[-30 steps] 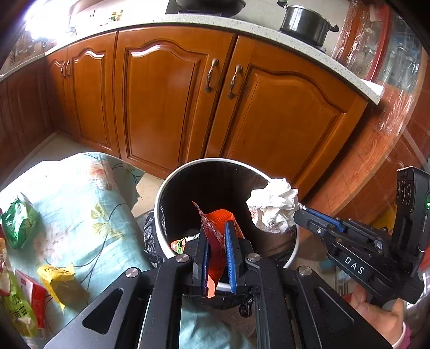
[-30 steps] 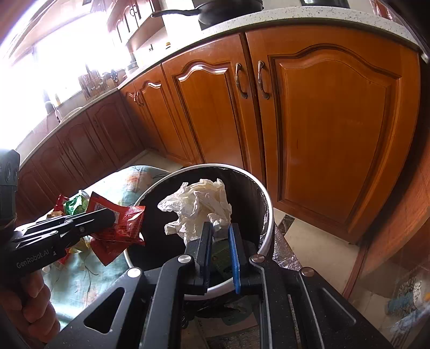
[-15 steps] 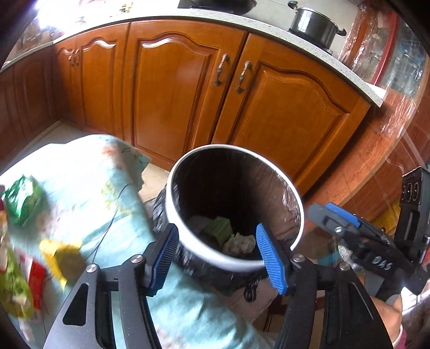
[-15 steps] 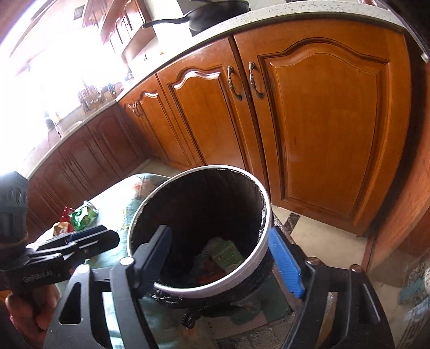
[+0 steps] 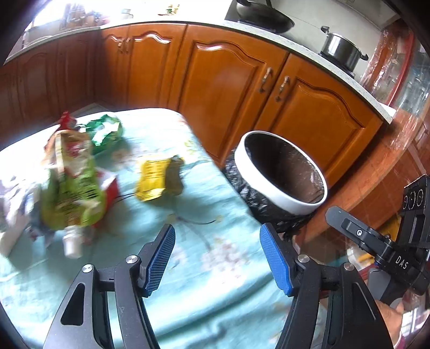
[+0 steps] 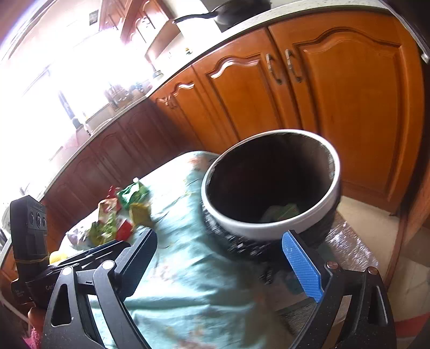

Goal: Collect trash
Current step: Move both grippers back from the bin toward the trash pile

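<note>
A white-rimmed trash bin (image 5: 271, 193) with a black liner stands beside the table; in the right wrist view (image 6: 242, 224) some trash lies at its bottom. My left gripper (image 5: 217, 260) is open and empty above the teal tablecloth (image 5: 201, 268). My right gripper (image 6: 217, 260) is open and empty, near the bin's front rim. On the table lie a yellow wrapper (image 5: 151, 178), a green-and-red snack bag (image 5: 72, 182), a green packet (image 5: 106, 131) and a small white bottle (image 5: 72, 243).
Wooden cabinets (image 5: 231, 88) run behind the bin under a counter with a pot (image 5: 340, 51) and a pan (image 5: 264, 17). The right gripper's body (image 5: 376, 241) shows at the right of the left wrist view.
Both grippers opened and dropped the red wrapper and the white crumpled paper into the bin. Both have since swung left, away from the bin toward the table.
</note>
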A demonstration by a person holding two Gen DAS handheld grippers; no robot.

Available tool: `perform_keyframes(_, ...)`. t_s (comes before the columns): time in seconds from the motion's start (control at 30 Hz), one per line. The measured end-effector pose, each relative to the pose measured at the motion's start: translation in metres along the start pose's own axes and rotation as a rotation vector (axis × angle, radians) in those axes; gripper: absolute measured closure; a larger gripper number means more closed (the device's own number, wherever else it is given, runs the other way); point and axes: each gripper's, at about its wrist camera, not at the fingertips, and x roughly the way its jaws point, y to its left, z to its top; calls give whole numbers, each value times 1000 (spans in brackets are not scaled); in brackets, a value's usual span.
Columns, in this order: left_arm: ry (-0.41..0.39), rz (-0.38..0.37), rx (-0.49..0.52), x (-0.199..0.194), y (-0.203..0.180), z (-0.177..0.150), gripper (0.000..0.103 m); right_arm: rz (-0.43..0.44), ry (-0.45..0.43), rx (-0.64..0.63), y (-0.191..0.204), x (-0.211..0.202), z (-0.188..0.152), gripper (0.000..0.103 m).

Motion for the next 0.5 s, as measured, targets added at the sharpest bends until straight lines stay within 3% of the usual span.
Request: perform_keyframes(0.5,-79,88,-172,-95,90,-53,38,116,102,-116,92,32,-37,8)
